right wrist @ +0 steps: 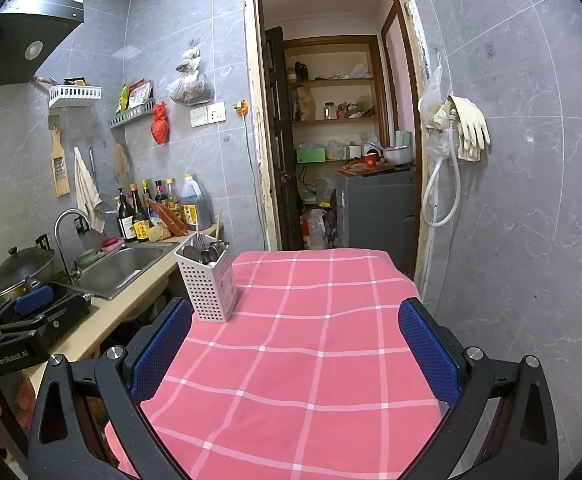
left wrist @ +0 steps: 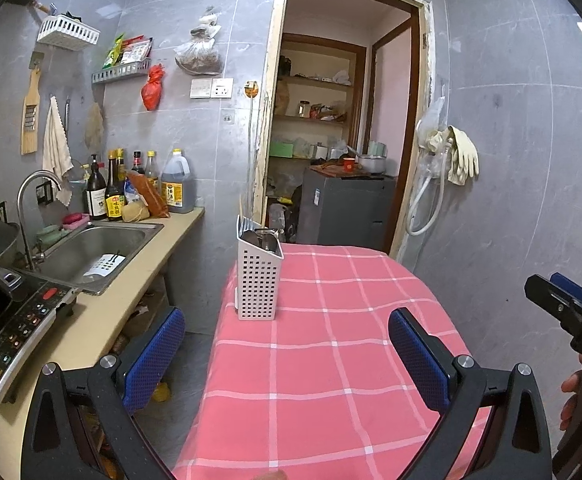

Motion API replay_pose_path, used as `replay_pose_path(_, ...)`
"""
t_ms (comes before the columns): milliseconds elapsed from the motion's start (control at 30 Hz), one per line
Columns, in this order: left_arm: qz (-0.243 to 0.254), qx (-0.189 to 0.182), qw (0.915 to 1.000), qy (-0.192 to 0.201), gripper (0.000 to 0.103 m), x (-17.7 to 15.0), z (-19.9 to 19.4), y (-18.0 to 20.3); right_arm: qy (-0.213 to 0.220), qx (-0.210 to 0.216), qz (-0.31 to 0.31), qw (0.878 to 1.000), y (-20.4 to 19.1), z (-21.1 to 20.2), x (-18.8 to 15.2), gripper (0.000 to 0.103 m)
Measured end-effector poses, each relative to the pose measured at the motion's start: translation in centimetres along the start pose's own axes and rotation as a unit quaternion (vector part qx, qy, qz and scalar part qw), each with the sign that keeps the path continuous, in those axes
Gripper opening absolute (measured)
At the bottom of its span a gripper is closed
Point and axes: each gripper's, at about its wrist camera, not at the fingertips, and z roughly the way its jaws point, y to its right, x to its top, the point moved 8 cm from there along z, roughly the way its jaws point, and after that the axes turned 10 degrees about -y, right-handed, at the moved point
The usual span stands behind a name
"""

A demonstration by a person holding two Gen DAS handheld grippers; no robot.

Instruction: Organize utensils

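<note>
A white perforated utensil holder (left wrist: 259,283) stands upright at the far left corner of the table under a pink checked cloth (left wrist: 331,360). Spoons and a fork (right wrist: 203,250) stick out of the holder (right wrist: 207,284) together with chopsticks. My left gripper (left wrist: 287,350) hovers open over the near left part of the table, short of the holder, with nothing between its blue pads. My right gripper (right wrist: 297,346) is open too, above the cloth (right wrist: 311,340), empty. The right gripper (left wrist: 567,304) shows at the right edge of the left wrist view, held by a hand.
A counter (left wrist: 91,320) runs along the left with a steel sink (left wrist: 95,252), tap, sauce bottles (left wrist: 139,188), a wok (right wrist: 21,270) and an induction cooker (left wrist: 11,332). An open doorway (right wrist: 331,140) lies behind the table. Gloves and a hose (right wrist: 455,152) hang on the right wall.
</note>
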Motion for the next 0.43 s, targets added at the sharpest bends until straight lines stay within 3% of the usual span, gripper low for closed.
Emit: replay_pose_path(433,-0.01,0.0,0.9998,-0.019,0.102,-0.2,1.3,-0.5,-0.02,0.001,0.006,1.0,0.3,1.9,-1.0,0.102)
